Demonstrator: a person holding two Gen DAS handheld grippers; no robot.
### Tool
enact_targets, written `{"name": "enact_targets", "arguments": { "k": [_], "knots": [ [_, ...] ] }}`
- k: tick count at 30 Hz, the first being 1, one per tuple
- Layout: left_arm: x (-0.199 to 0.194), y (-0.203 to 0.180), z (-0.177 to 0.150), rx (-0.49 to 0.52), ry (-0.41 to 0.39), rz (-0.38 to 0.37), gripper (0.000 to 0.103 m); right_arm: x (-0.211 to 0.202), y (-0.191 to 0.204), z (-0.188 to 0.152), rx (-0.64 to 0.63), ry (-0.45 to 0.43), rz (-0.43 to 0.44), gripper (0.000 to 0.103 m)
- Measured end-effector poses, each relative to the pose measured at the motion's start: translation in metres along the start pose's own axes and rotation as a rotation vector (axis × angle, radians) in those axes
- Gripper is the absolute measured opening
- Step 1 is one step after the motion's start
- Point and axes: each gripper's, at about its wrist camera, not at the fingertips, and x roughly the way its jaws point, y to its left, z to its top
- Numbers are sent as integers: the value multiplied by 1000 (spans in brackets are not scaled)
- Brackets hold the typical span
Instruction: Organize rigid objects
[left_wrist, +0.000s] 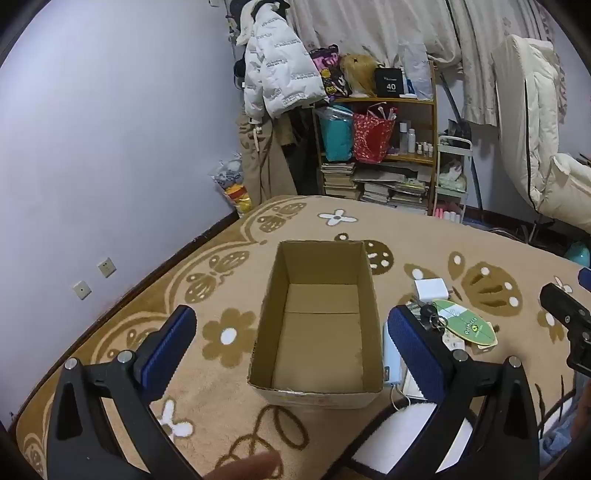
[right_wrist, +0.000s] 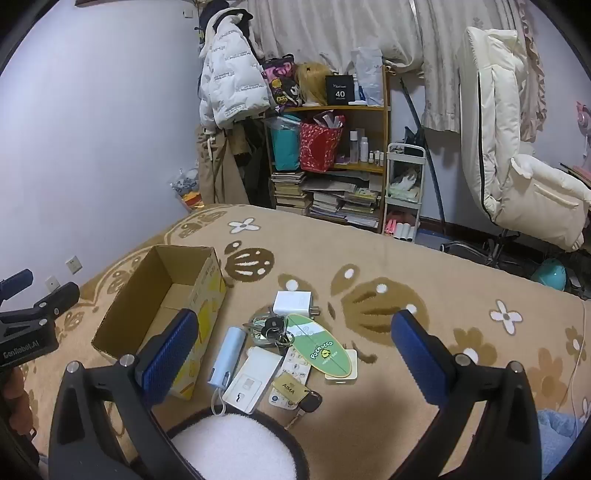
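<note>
Cardboard box (left_wrist: 317, 325) empty on blanket (left_wrist: 221, 369); left gripper (left_wrist: 291, 328) and right gripper (right_wrist: 295, 332) both released, grasping nothing.

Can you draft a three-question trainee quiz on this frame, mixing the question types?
1. True or false: the cardboard box already holds some of the small items.
2. Multiple choice: in the right wrist view, the green oval card lies
A. inside the box
B. partly on top of the remote control
C. on the white charger
3. Short answer: how do the left tongs and right tongs stand, and does either hold anything?

Key
1. False: the box is empty, and the items lie on the blanket beside it.
2. B
3. Both stand wide open with nothing between the pads.
</note>
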Motion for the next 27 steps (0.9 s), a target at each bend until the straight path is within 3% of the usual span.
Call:
{"name": "enact_targets", "arguments": {
  "k": [27],
  "knots": [
    [3, 5, -2, -10, -5, 2, 103, -4, 0, 1, -4, -24, -4, 103]
  ]
}}
